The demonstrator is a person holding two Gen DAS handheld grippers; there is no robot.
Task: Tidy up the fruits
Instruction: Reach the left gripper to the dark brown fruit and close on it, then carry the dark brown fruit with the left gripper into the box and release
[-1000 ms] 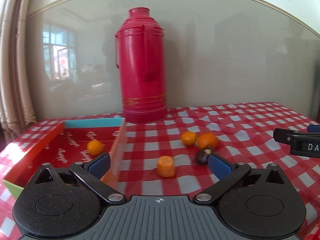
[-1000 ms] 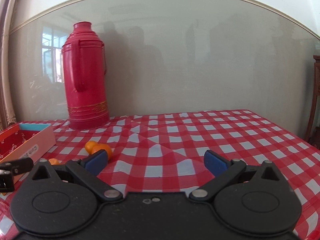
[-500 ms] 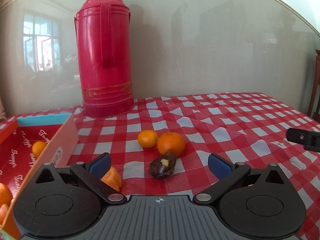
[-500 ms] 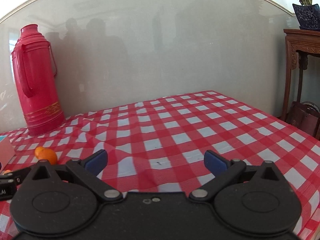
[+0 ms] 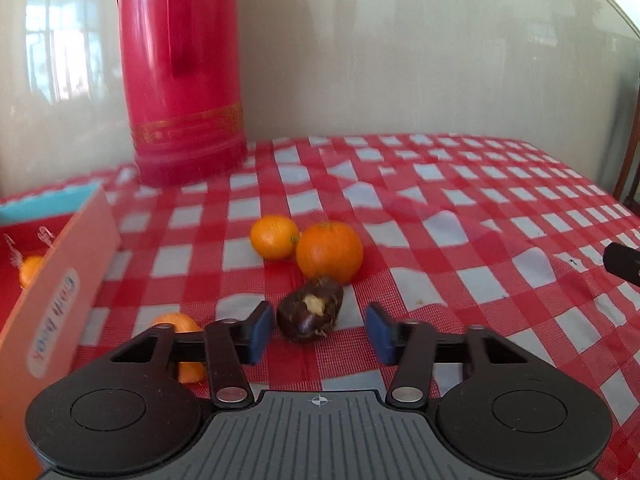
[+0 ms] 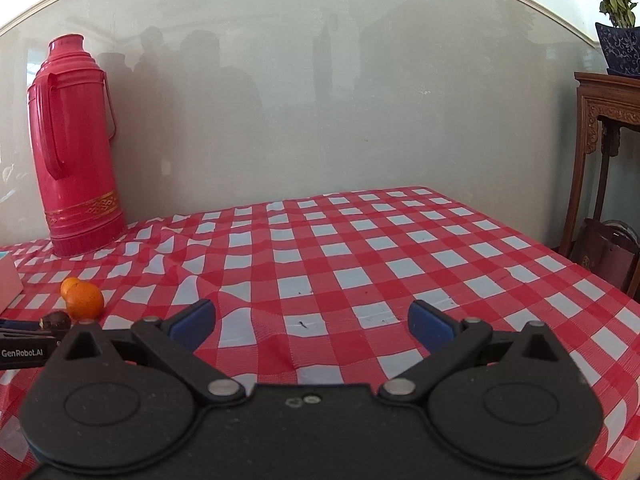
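Note:
In the left wrist view my left gripper (image 5: 318, 334) is open, low over the checked cloth, with a dark brown fruit (image 5: 310, 314) lying between its blue fingertips, nearer the left one. Just behind it sit a big orange (image 5: 329, 252) and a smaller orange (image 5: 274, 237). An orange piece (image 5: 182, 326) lies behind the left finger. The red box (image 5: 60, 292) at the left holds another orange (image 5: 30, 270). My right gripper (image 6: 312, 322) is open and empty over bare cloth; the oranges (image 6: 83, 299) and dark fruit (image 6: 56, 321) show at its far left.
A tall red thermos (image 5: 180, 68) stands at the back against the wall; it also shows in the right wrist view (image 6: 76, 148). A wooden side stand (image 6: 604, 152) with a potted plant is off the table's right edge. The cloth is wrinkled.
My left gripper has moved forward and right, from beside the box to the dark fruit, and its jaws have narrowed around it. My right gripper has swung right, away from the fruits.

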